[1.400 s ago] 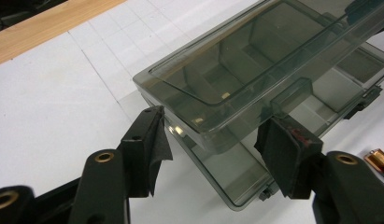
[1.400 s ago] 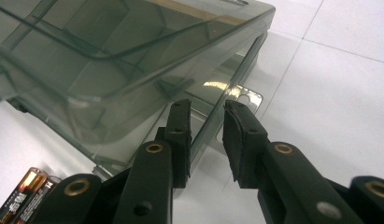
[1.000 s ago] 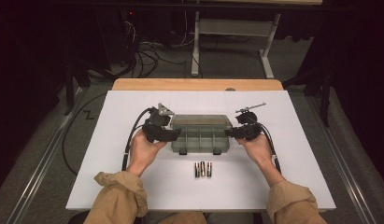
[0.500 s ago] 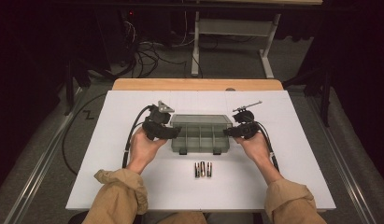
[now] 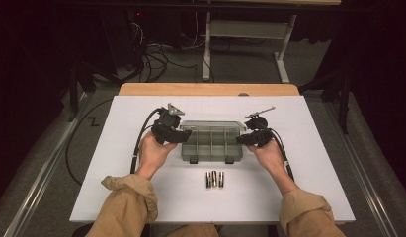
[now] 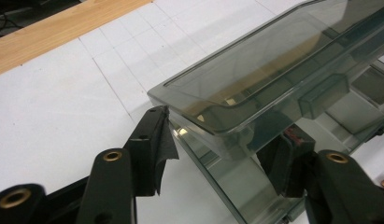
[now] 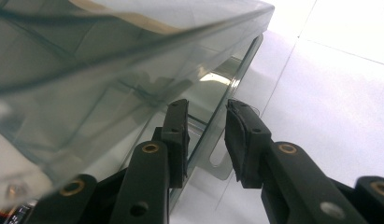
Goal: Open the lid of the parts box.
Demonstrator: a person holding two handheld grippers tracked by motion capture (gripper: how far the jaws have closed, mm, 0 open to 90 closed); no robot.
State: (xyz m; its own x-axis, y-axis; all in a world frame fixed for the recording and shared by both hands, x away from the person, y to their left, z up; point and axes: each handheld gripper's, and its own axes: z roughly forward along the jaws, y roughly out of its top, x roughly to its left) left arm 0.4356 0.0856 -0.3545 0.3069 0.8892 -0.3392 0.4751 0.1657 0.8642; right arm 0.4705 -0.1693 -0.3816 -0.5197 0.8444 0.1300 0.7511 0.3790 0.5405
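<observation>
white table [image 5: 116, 197], clear box [image 5: 210, 143] between left gripper [image 5: 183, 134] and right gripper [image 5: 242, 139], jaws apart astride its end walls

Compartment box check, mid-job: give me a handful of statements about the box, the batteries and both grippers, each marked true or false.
1. The clear compartment box has its lid raised off the base. True.
2. The three batteries lie inside the box. False: they lie on the white table, on the person's side of the box.
3. The left gripper is at the box's left end. True; its jaws straddle that end wall and have just been closing.
4. The right gripper hovers over the batteries. False: it is at the box's right end, its jaws either side of the wall edge.
5. The box lies on the wooden strip. False: it lies on the white table.
</observation>
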